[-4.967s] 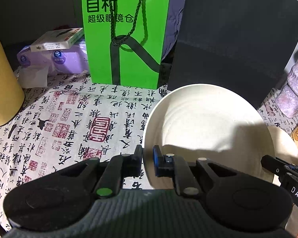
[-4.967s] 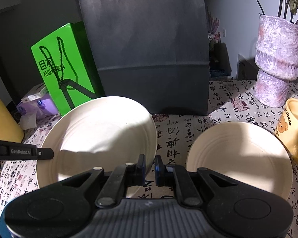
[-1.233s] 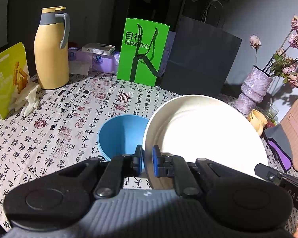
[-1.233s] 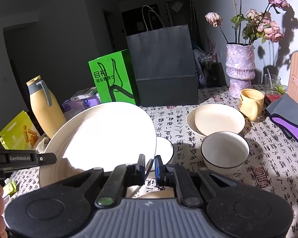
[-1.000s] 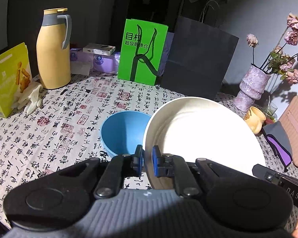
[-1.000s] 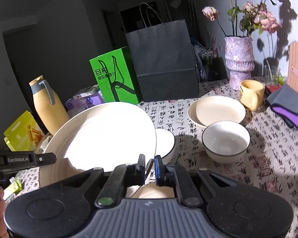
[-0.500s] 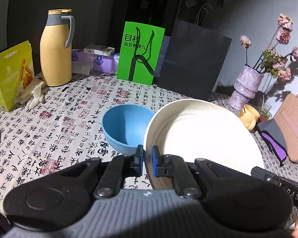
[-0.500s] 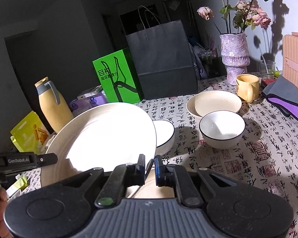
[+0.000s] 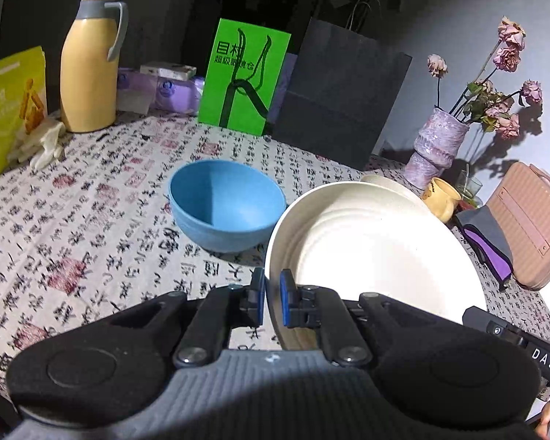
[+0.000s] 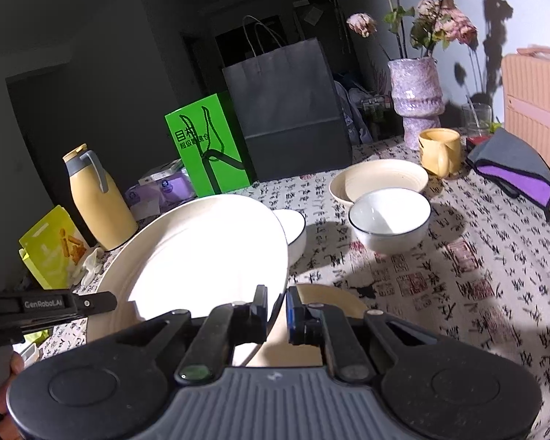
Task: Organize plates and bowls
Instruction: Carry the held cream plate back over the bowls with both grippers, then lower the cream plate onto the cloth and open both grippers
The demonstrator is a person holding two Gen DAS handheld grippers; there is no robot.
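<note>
Both grippers are gripping one large cream plate [image 9: 377, 253] by opposite edges, holding it tilted above the patterned tablecloth [image 9: 73, 227]. The left gripper [image 9: 272, 299] is pinching the plate's near left rim, its jaws nearly closed with only the thin edge between the blue pads. The right gripper [image 10: 277, 308] is clamping the opposite rim the same way, almost fully closed on it.

The left wrist view is showing a blue bowl [image 9: 226, 205] sitting on the cloth just beyond the plate's left edge, something the right view is not giving, since the plate is covering that spot. The right wrist view is showing what the left one mostly hides: a white bowl with a dark rim [image 10: 389, 219], a cream dish [image 10: 378, 179] behind it, another white bowl [image 10: 293, 233] partly tucked behind the plate, and a tan plate [image 10: 333, 304] lying flat under the held one. From the right, the left gripper's arm [image 10: 47, 306] is reaching in at the plate's far edge.
</note>
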